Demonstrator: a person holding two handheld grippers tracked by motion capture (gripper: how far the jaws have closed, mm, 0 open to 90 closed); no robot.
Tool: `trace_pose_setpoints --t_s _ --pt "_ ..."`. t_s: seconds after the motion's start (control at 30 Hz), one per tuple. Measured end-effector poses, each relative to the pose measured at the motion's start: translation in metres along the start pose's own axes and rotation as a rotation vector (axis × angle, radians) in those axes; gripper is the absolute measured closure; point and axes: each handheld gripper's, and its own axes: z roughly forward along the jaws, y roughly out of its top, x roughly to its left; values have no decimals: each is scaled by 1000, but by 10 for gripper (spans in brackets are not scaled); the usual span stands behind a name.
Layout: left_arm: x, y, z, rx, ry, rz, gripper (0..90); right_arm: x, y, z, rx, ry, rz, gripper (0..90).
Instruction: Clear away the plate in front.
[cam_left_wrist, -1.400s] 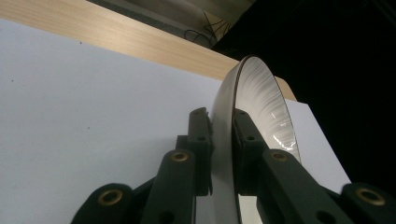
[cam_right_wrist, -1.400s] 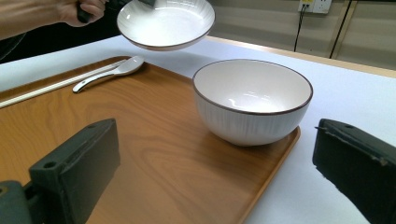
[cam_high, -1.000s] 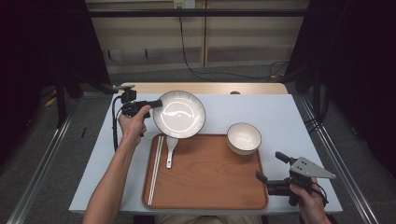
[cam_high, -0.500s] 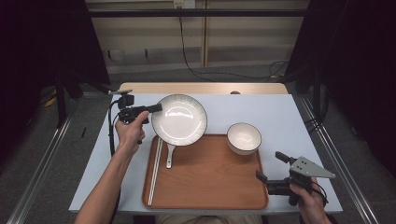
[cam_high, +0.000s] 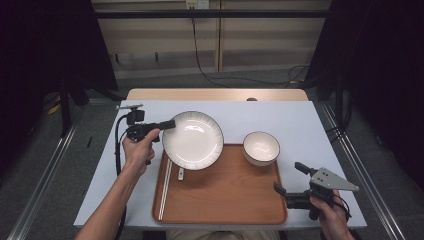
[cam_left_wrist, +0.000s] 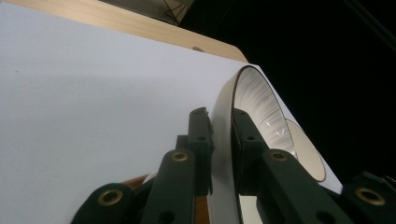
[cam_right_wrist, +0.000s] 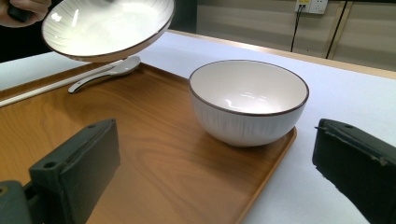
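Ceramic, so the round white ribbed plate with a dark rim (cam_high: 193, 140) looks stiff, glazed-slick and chippable. It hangs over the far-left corner of the brown wooden tray (cam_high: 220, 195), left gripper (cam_high: 170, 124) clamped on its rim, probably the only good hold. Right gripper (cam_high: 290, 177) gapes beside the tray's near-right corner, with nothing between its 2 jaws.

Left tongs (cam_high: 171, 123) clamped, held level, forearm outstretched; right tongs (cam_high: 288, 178) jaws spread wide, held low.
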Motion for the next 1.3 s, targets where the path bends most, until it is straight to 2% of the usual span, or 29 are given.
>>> trace_pose_setpoints --t_s 0.13,0.17,0.33,0.43,0.53,0.6,0.7,0.73,0.83,0.9,1.13,1.17,1.3 --pt "-10 -5 -5 19 3 38 807 1 0 0 2 3 -2 4" --pt "-13 -5 -6 17 4 38 809 1 0 0 -1 0 -4 5" --pt "-23 -9 -12 19 -46 47 807 1 0 0 0 -4 2 5" --pt "-30 -15 -12 7 -50 86 809 1 0 0 -1 0 -4 5" --pt "-31 -22 -8 29 -72 101 807 1 0 0 -3 1 -6 5" --pt "-31 -25 -5 35 -100 82 804 1 0 0 -2 -2 -5 5" --pt "-31 -28 -2 53 -123 78 806 2 0 0 -5 3 -5 5" --pt "-32 -29 -1 62 -120 91 805 2 1 0 -4 -1 -6 5" --pt "-33 -31 2 76 -126 97 803 2 1 -1 -4 -1 -9 5" --pt "-35 -33 6 81 -128 85 803 3 1 -2 -16 -3 -5 4" --pt "-39 -45 23 147 -147 79 804 3 1 -2 -26 8 -17 4" --pt "-40 -46 26 156 -155 66 801 3 1 -2 -27 5 -18 4" --pt "-45 -52 38 195 -156 79 803 3 1 -2 -26 4 -21 5"
